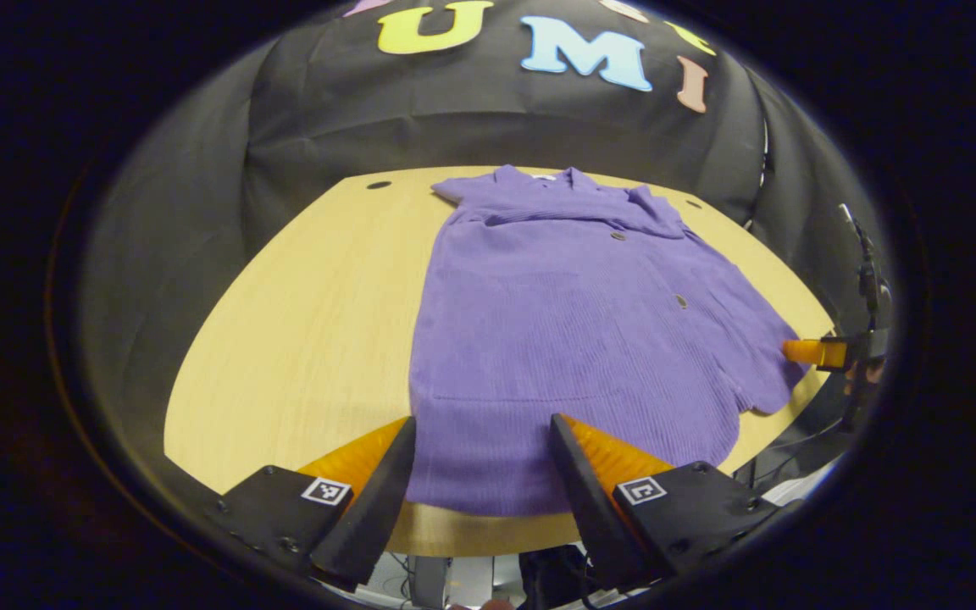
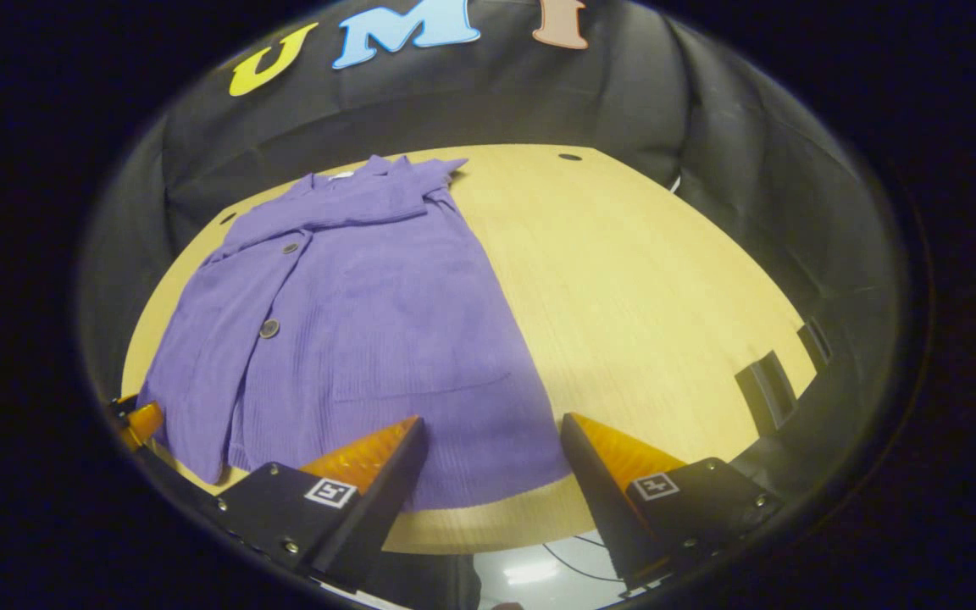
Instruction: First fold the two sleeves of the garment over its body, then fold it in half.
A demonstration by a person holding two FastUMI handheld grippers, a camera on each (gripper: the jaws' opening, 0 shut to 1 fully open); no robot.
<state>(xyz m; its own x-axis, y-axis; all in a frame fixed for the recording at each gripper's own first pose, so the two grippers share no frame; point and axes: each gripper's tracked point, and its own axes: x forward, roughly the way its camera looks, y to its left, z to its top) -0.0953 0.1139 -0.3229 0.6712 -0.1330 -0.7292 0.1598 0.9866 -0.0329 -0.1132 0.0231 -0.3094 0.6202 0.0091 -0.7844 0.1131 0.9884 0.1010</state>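
Note:
A purple ribbed button-up garment (image 1: pixel 573 322) lies flat on the wooden table (image 1: pixel 302 322), collar at the far end and hem at the near edge. Folded fabric lies across its chest just below the collar. My left gripper (image 1: pixel 481 419) is open, its fingers either side of the hem's near-left part, above the cloth. In the right gripper view the garment (image 2: pixel 344 313) spreads to the left, and my right gripper (image 2: pixel 492 418) is open over the hem's right corner. Each gripper also appears small at the garment's far side edge in the other's view (image 1: pixel 818 352) (image 2: pixel 136 419).
Black cloth walls ring the table (image 2: pixel 640 288). Small dark holes (image 1: pixel 379 184) (image 2: pixel 570 157) mark its far corners. Dark upright pieces (image 2: pixel 772 385) stand off the right edge. A thin stand with cables (image 1: pixel 869 280) rises at the far right. Bare wood flanks the garment.

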